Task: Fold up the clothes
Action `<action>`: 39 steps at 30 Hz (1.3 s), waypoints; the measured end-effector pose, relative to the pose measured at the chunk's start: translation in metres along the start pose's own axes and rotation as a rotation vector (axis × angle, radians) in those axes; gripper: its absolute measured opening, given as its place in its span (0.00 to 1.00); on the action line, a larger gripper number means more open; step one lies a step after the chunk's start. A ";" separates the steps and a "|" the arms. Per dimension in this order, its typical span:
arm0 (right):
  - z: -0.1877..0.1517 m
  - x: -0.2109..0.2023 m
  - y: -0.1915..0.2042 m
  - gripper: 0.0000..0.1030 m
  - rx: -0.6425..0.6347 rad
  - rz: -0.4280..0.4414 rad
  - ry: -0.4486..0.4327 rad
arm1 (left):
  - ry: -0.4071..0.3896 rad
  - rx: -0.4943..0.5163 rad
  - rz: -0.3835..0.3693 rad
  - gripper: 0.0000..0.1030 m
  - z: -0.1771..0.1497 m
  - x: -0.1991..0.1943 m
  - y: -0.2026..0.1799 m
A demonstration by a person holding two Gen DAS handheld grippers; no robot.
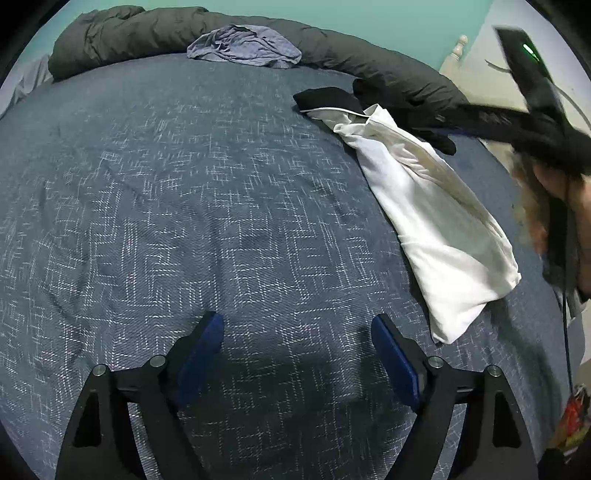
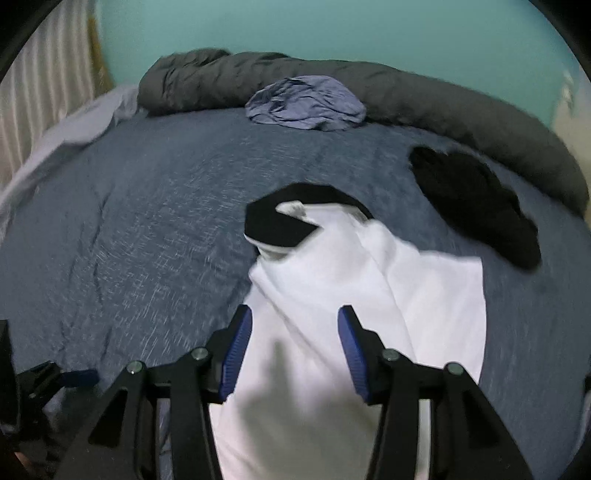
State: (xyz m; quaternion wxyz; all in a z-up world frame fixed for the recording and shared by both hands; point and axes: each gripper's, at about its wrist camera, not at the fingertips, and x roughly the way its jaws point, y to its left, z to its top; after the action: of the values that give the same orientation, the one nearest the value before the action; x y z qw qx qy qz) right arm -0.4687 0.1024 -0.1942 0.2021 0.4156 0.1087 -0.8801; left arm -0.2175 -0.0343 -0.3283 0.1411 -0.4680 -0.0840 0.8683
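Left wrist view shows us a bed covered by a blue patterned blanket, with a rolled dark grey duvet along its far edge. On that roll sits a crumpled pale blue garment, and a black garment lies at the right end, just past the white one. At the right edge we see blurred hair and part of a person, with the other tool's black body crossing in front. A teal wall stands behind the bed.

Our left gripper hovers over bare blanket with its blue pads spread wide and nothing between them. The white shirt with black sleeve lies folded lengthways into a long strip on the right side of the bed, up and to the right of these fingers and clear of them.

From the right wrist view, blurred, our right gripper is over the lower part of the white shirt, fingers apart. The cloth shows between and below the pads, but we see no pinch on it. The black sleeve is beyond the fingertips, and the black garment is farther right.
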 end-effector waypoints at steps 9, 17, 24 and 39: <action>0.014 0.042 0.014 0.22 -0.131 -0.052 0.092 | 0.005 -0.016 -0.022 0.84 0.002 0.002 -0.002; 0.026 0.020 -0.018 0.03 -0.062 -0.071 0.019 | 0.006 -0.012 -0.020 0.84 -0.003 0.005 -0.013; 0.042 0.003 -0.097 0.03 0.115 -0.158 -0.023 | 0.008 -0.005 -0.016 0.85 -0.003 0.011 -0.020; 0.045 0.056 -0.195 0.03 0.295 -0.262 0.103 | 0.016 0.003 -0.023 0.86 -0.001 0.011 -0.005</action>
State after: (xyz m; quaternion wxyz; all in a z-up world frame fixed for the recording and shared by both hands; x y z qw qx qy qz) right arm -0.6188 0.2454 -0.2046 0.0171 0.4673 0.0420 -0.8829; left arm -0.2212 -0.0260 -0.3358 0.1526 -0.4738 -0.0869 0.8629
